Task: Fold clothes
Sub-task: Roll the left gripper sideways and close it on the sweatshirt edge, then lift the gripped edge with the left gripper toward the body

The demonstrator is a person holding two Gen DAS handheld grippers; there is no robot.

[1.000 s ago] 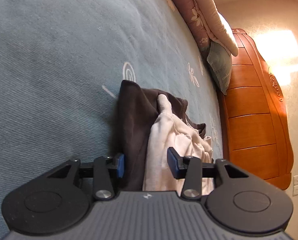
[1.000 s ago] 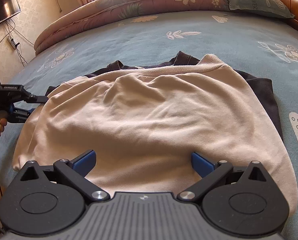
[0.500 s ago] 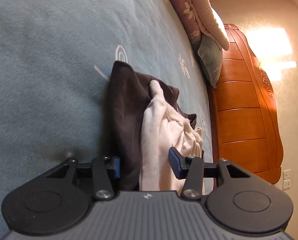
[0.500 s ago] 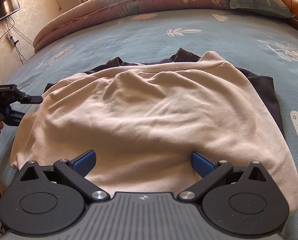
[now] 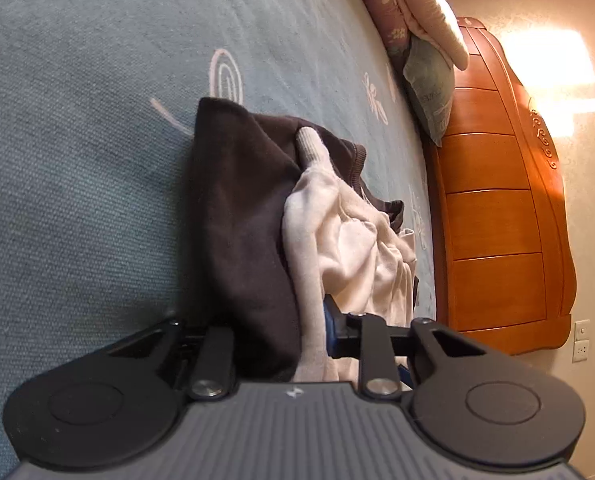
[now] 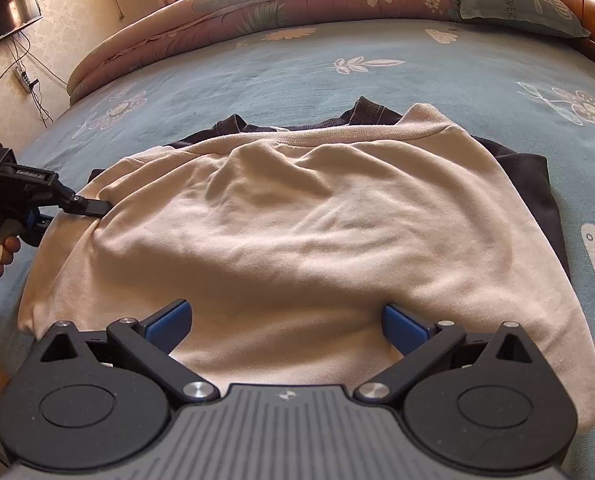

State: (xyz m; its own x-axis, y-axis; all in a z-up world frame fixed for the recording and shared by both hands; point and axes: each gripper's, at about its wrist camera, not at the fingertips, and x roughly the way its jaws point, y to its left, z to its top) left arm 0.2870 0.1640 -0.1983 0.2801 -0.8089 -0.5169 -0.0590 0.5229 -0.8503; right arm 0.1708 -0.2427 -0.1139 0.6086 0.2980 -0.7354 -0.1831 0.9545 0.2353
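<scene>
Cream sweatshirt (image 6: pixel 297 232) wrinkled, spread over dark garment (image 6: pixel 537 188).

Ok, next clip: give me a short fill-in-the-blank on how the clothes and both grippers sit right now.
1. The cream sweatshirt lies on top of a ____ garment.
2. The left gripper is closed on the edge of ____ garments.
3. The right gripper hangs over the sweatshirt's near hem with its jaws ____.
4. Both garments rest on a blue floral ____.

Missing words: dark; both; open; bedsheet
</scene>
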